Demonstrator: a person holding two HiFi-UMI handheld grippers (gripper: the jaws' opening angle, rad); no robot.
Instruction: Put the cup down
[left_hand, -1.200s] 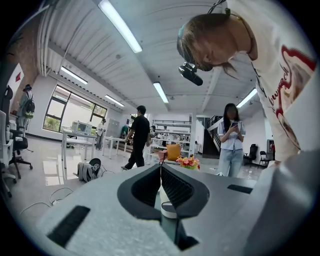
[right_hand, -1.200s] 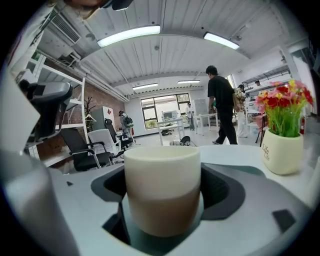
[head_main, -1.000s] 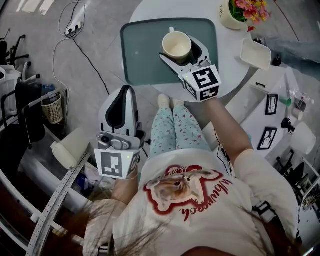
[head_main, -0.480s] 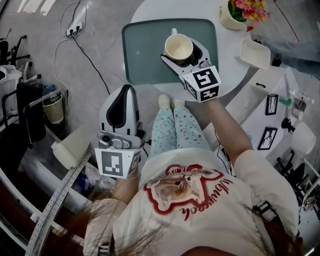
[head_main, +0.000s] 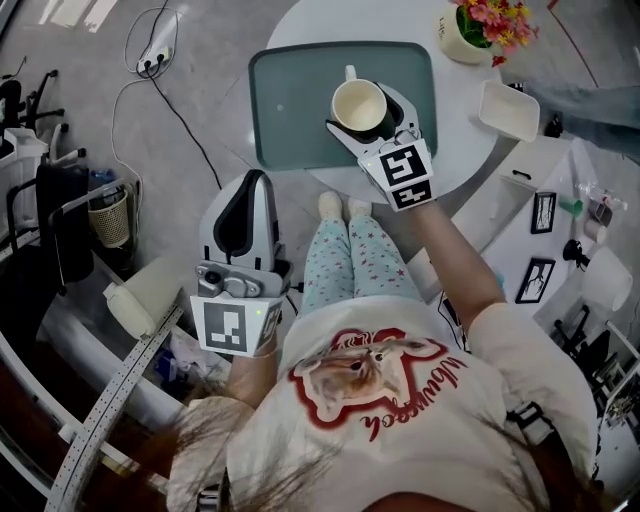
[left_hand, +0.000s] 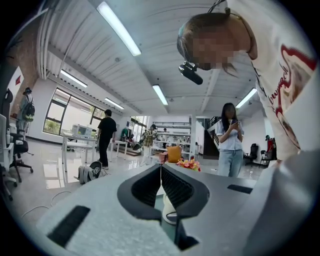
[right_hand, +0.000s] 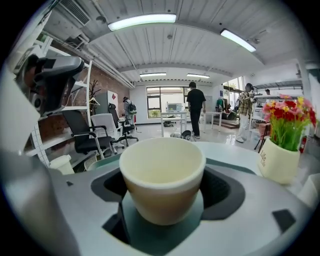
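The round white surface (head_main: 462, 140) carries a grey-green rectangular tray (head_main: 290, 110), which we take to be the landing place for the cup. Our left gripper (head_main: 250, 182) hangs over the lap, well apart from the surface, its jaws pressed together on nothing. We judge it is parked there because setting a cup down needs only one tool. The right gripper (head_main: 372, 105) reaches over the tray's right part and is held level, so that the cup rides upright.

Between its jaws stands the cream ceramic cup (head_main: 355, 100), empty, mouth up, handle pointing away from us. The jaws bracket it left and right and appear to press its wall, so we read them as holding it. Its base sits low over the tray; whether it touches we cannot tell. Opening should wait until it does.
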